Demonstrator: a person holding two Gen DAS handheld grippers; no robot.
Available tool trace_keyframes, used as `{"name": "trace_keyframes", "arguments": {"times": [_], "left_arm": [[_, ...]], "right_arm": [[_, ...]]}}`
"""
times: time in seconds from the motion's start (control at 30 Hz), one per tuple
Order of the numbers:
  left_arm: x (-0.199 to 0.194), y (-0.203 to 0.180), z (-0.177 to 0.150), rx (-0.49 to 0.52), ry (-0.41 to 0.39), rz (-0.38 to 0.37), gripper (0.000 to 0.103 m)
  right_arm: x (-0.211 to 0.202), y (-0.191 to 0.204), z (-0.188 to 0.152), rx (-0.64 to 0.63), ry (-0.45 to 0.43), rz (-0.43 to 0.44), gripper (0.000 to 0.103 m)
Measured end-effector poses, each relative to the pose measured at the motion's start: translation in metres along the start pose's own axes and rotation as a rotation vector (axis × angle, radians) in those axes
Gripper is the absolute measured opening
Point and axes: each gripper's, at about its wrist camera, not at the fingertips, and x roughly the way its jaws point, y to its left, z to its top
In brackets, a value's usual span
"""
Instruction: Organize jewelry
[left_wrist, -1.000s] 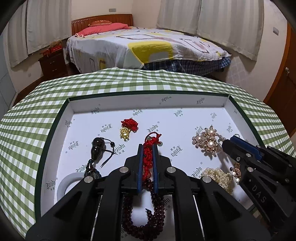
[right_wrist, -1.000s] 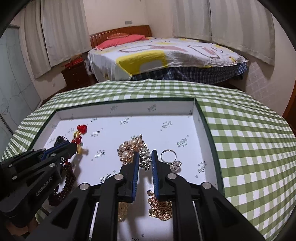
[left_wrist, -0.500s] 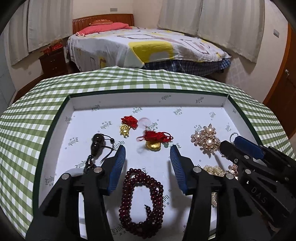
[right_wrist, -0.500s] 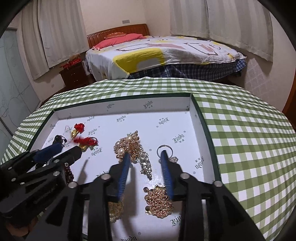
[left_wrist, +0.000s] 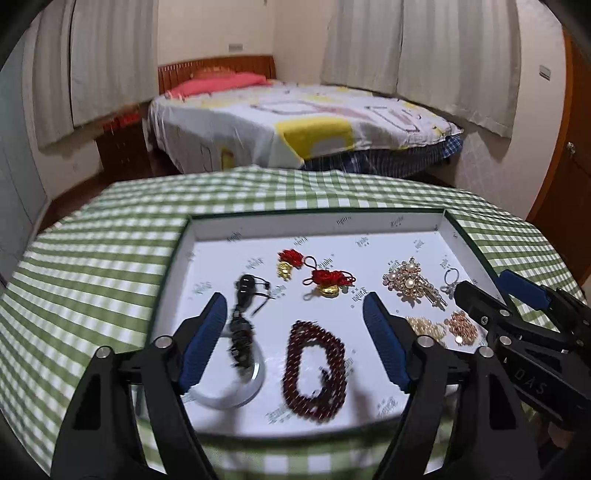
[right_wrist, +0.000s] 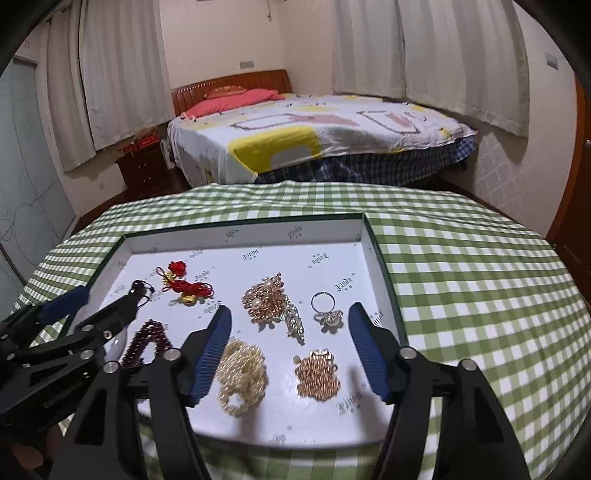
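My left gripper (left_wrist: 293, 325) and right gripper (right_wrist: 290, 341) both have fingers spread wide, holding nothing, above the shallow white-lined tray (left_wrist: 369, 220) on the green-checked surface (right_wrist: 461, 277). Dark red bead bracelet (left_wrist: 316, 373) lies between the left fingers; gold pearl brooch (right_wrist: 267, 302) between the right.

A table covered with a green-and-white checked cloth (right_wrist: 461, 280) carries a shallow white tray (right_wrist: 243, 244) with a dark green rim, which lies flat on the cloth toward the near edge. The tray's printed white floor holds the jewelry pieces spread apart. The cloth around the tray shows only its checks, draping over the table's rounded far edge.
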Motion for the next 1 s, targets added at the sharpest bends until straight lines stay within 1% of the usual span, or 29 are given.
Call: {"name": "trace_keyframes", "arguments": {"times": [0.1, 0.2, 0.3, 0.4, 0.53, 0.7, 0.8, 1.0], "left_arm": [[-0.024, 0.006, -0.007, 0.012, -0.035, 0.018, 0.082], [-0.044, 0.015, -0.018, 0.005, -0.038, 0.025, 0.085], [-0.063, 0.025, -0.028, -0.014, -0.038, 0.027, 0.086], [-0.084, 0.032, -0.035, -0.024, -0.047, 0.038, 0.088], [-0.113, 0.040, -0.038, -0.038, -0.070, 0.047, 0.090], [-0.154, 0.047, -0.032, -0.061, -0.116, 0.054, 0.093], [-0.175, 0.046, -0.030, -0.052, -0.141, 0.075, 0.096], [-0.212, 0.042, -0.031, -0.045, -0.177, 0.066, 0.098]], "right_arm": [[-0.014, 0.005, -0.010, -0.002, -0.004, -0.008, 0.069], [-0.024, 0.008, -0.021, -0.007, 0.004, -0.012, 0.071], [-0.036, 0.013, -0.031, -0.022, 0.010, -0.014, 0.071], [-0.051, 0.018, -0.036, -0.034, 0.007, -0.015, 0.072], [-0.080, 0.027, -0.032, -0.047, -0.037, -0.016, 0.075], [-0.119, 0.039, -0.026, -0.059, -0.096, -0.017, 0.076], [-0.143, 0.043, -0.023, -0.064, -0.129, -0.026, 0.078], [-0.180, 0.046, -0.023, -0.074, -0.175, -0.031, 0.079]]}}
